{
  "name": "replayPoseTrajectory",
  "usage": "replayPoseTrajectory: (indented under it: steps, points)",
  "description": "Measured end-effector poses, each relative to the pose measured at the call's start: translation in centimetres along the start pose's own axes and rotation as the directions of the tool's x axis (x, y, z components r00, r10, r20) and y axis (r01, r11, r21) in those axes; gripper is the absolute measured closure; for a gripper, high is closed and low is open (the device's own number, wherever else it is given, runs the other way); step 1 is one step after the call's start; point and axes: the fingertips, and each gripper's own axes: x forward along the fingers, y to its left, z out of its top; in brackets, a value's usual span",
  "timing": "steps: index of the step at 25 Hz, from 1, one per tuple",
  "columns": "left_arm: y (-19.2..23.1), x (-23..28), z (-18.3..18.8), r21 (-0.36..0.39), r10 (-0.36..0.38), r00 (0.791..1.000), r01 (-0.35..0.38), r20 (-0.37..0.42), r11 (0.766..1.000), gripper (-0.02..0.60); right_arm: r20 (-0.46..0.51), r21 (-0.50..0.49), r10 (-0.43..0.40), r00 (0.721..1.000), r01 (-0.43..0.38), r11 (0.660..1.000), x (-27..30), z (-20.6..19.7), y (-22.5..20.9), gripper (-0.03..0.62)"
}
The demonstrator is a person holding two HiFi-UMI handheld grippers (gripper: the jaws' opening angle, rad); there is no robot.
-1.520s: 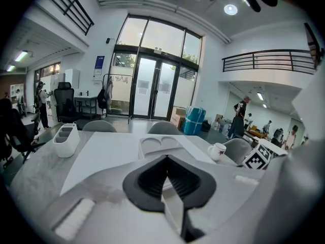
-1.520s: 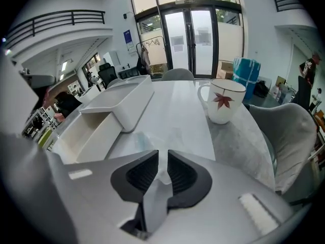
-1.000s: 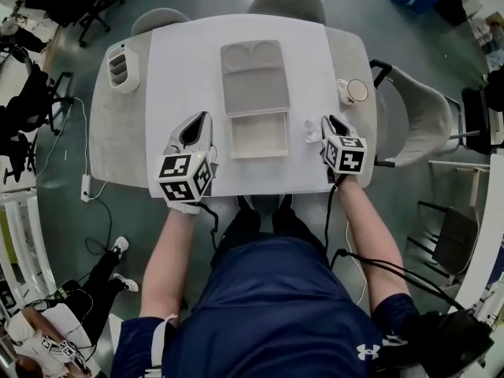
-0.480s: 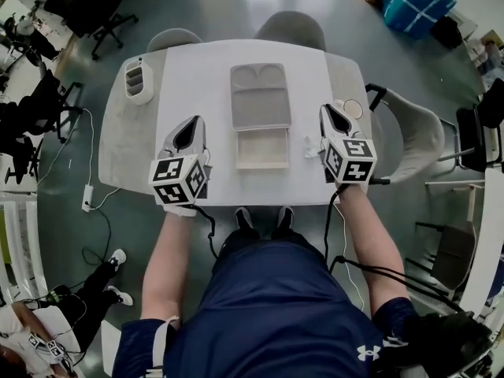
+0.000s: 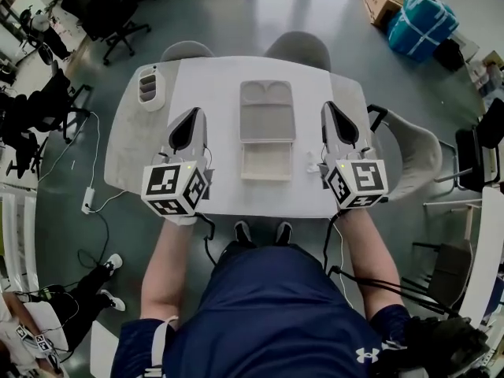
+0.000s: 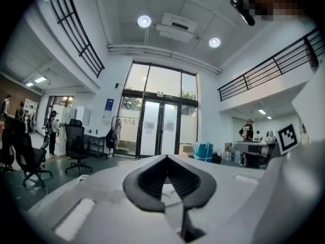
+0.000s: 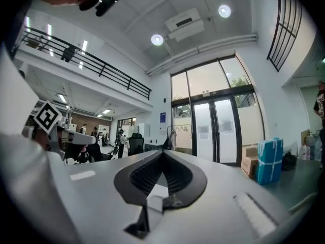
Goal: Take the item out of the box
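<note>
In the head view, the open box (image 5: 266, 161) lies on the white mat at mid table, its shallow base looking empty. Its grey lid (image 5: 267, 110), with two round recesses, lies flat behind it. A small white item (image 5: 310, 164) rests on the mat just right of the base. My left gripper (image 5: 194, 112) is held high over the mat left of the box, and my right gripper (image 5: 327, 105) is held high on the box's right. Both point away from me and upward. In each gripper view the jaws meet at the tips, left gripper (image 6: 166, 157) and right gripper (image 7: 163, 152), with nothing between them.
A white ribbed organiser (image 5: 148, 85) stands at the table's far left corner. Two grey chairs (image 5: 298, 49) stand behind the table and another chair (image 5: 411, 144) to its right. A cable (image 5: 87, 203) hangs off the left edge. Both gripper views show only the hall, with glass doors (image 6: 158, 128) and ceiling.
Both grippers have risen from the mat towards the head camera and tilted up. The table now looks smaller and farther. The box and lid have stayed put.
</note>
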Motion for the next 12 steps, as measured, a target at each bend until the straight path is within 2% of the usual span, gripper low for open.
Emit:
replayPoseTrajectory:
  steps: [5, 12]
  points:
    - [-1.1, -0.5, 3.5, 0.097, -0.003, 0.997, -0.004, 0.071, 0.995, 0.580, 0.057, -0.035, 0.049, 0.997, -0.048, 0.998, 0.1, 2.6, 1.6, 0.592]
    - [-0.5, -2.2, 5.5, 0.094, 0.046, 0.985, -0.062, 0.169, 0.994, 0.580, 0.095, -0.034, 0.077, 0.992, -0.074, 0.997, -0.5, 4.3, 2.4, 0.592]
